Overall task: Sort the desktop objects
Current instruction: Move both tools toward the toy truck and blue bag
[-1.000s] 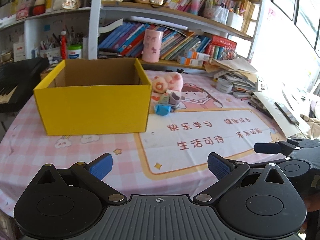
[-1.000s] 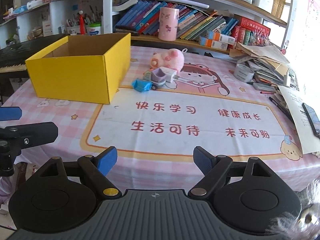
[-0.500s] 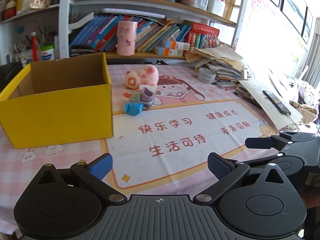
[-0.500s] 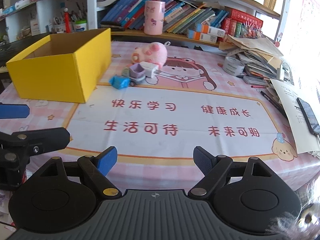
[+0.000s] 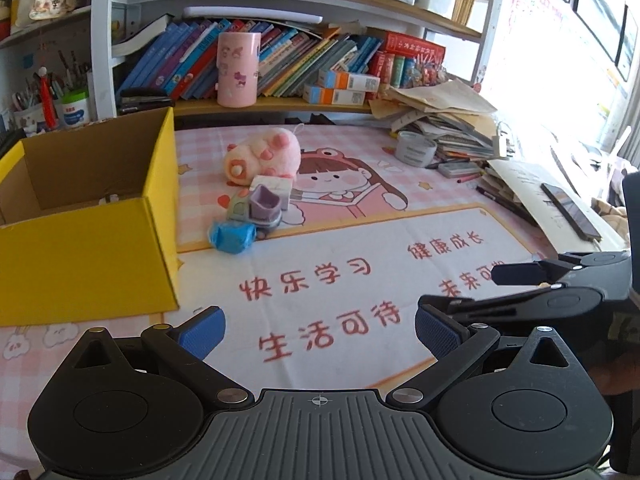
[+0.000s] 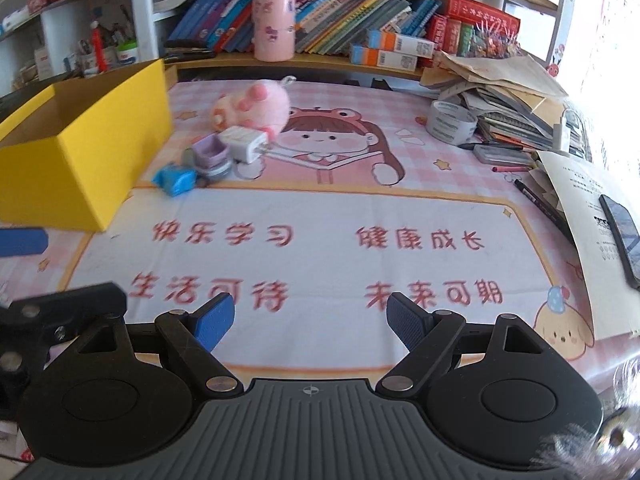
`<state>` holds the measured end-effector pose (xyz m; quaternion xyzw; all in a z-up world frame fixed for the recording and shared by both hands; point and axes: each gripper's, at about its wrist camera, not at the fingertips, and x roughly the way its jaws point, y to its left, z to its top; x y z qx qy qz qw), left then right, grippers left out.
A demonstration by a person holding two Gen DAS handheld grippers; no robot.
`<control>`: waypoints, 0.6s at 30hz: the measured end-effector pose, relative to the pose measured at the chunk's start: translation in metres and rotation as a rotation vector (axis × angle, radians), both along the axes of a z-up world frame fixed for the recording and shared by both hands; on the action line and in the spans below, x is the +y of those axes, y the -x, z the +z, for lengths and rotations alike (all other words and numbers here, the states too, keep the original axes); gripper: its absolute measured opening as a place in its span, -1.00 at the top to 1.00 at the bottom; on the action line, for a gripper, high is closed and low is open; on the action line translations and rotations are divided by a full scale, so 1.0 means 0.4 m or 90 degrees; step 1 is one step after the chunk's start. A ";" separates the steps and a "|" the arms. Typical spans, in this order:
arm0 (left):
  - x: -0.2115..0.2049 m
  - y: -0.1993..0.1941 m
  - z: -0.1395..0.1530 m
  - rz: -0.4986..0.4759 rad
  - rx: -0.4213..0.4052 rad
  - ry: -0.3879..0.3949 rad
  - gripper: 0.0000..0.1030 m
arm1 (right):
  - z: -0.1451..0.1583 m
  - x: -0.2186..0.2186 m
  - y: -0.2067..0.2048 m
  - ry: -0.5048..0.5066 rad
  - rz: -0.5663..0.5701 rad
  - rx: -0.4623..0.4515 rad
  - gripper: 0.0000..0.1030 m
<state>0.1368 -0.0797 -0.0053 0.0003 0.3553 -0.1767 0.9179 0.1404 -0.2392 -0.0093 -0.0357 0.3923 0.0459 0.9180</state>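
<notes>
Both tools nearer the toy pile (image 5: 256, 196), yellow box (image 5: 86, 216) now leftward

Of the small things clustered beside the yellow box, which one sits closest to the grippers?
The crumpled blue packet, at the front of the cluster; the purple toy, white charger and pink plush lie behind it.

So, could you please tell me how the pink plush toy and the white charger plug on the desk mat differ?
The pink plush toy is soft, rounded and fuzzy, while the white charger plug is a hard, boxy block. The plush toy is clearly the larger of the two. The plush toy lies nearer the bookshelf; the charger plug sits in front of it, beside the purple toy. Both lie on the desk mat to the right of the yellow box.
</notes>
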 end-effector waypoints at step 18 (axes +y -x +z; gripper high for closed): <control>-0.121 -0.116 0.003 0.124 -0.006 -0.050 -0.99 | 0.002 -0.095 -0.239 -0.062 0.095 -0.018 -0.59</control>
